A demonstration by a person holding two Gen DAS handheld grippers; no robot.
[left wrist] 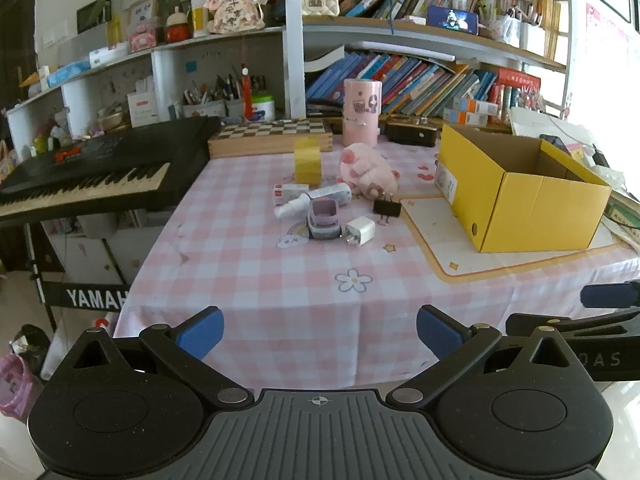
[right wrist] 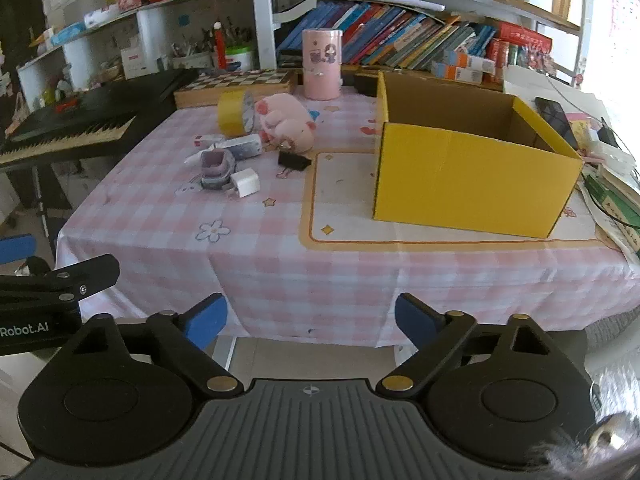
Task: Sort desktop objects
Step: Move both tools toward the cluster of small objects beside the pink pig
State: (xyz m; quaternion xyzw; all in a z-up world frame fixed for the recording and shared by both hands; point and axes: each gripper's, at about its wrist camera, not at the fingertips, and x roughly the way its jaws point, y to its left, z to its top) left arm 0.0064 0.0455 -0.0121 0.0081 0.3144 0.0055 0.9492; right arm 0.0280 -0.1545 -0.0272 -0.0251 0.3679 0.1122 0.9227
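Observation:
On the pink checked tablecloth [left wrist: 260,292] lies a cluster of small objects: a yellow tape roll [left wrist: 307,160], a pink plush pig [left wrist: 366,168], a white spray bottle [left wrist: 316,198], a purple toy car [left wrist: 323,220], a white charger plug [left wrist: 360,231] and a black binder clip [left wrist: 387,207]. An empty yellow cardboard box [left wrist: 520,200] stands to their right. My left gripper [left wrist: 320,332] is open at the table's near edge, nothing between its blue pads. My right gripper [right wrist: 311,322] is open too, short of the table edge, far from the same cluster [right wrist: 224,160] and box [right wrist: 472,176].
A pink cylinder holder [left wrist: 362,112], a wooden chessboard box [left wrist: 270,136] and a dark case [left wrist: 412,133] line the table's back. A black keyboard [left wrist: 92,176] stands at the left. Bookshelves rise behind. A phone [right wrist: 556,120] and papers lie right of the box.

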